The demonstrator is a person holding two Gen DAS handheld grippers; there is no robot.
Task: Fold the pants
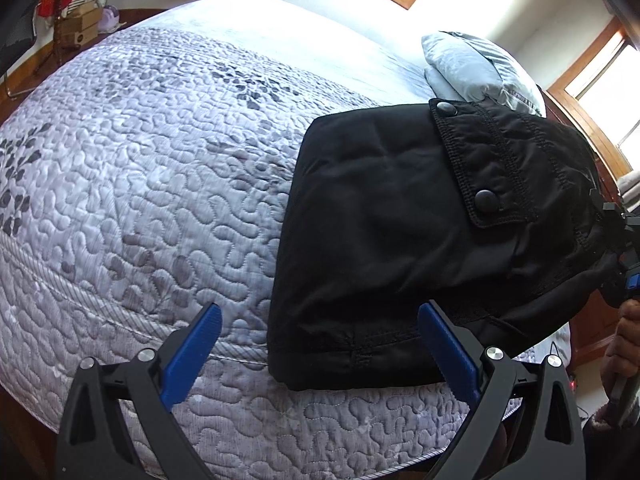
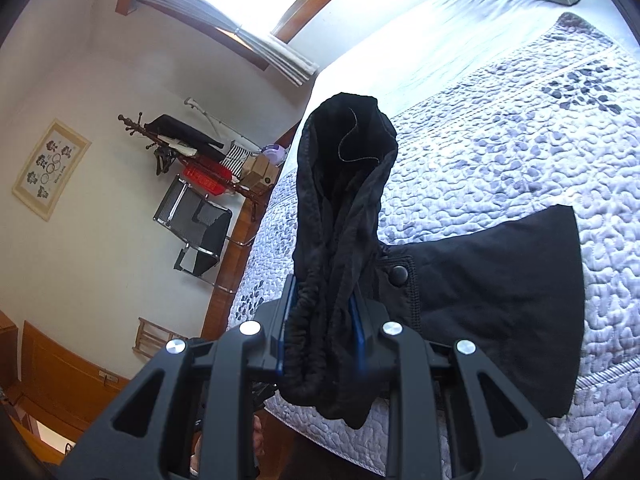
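Black pants (image 1: 380, 220) lie folded into a thick pad near the bed's front edge, with a snap-button pocket flap (image 1: 480, 160) on top. In the left wrist view my left gripper (image 1: 320, 307) is open; its blue pads (image 1: 192, 352) straddle the pad's near left corner without touching it. At that view's right edge, my right gripper (image 1: 626, 248) holds the pants' raised end. In the right wrist view the right gripper (image 2: 324, 292) is shut on the bunched elastic waistband (image 2: 320, 344). The rest of the pants (image 2: 500, 300) trails down onto the quilt.
The grey patterned quilt (image 1: 140, 180) covers the bed, with a pillow (image 1: 472, 68) at the head. A hand (image 1: 624, 344) shows at the right edge. Beyond the bed's far side stand a mesh chair (image 2: 200, 232), a coat rack (image 2: 192, 148) and boxes (image 2: 260, 172).
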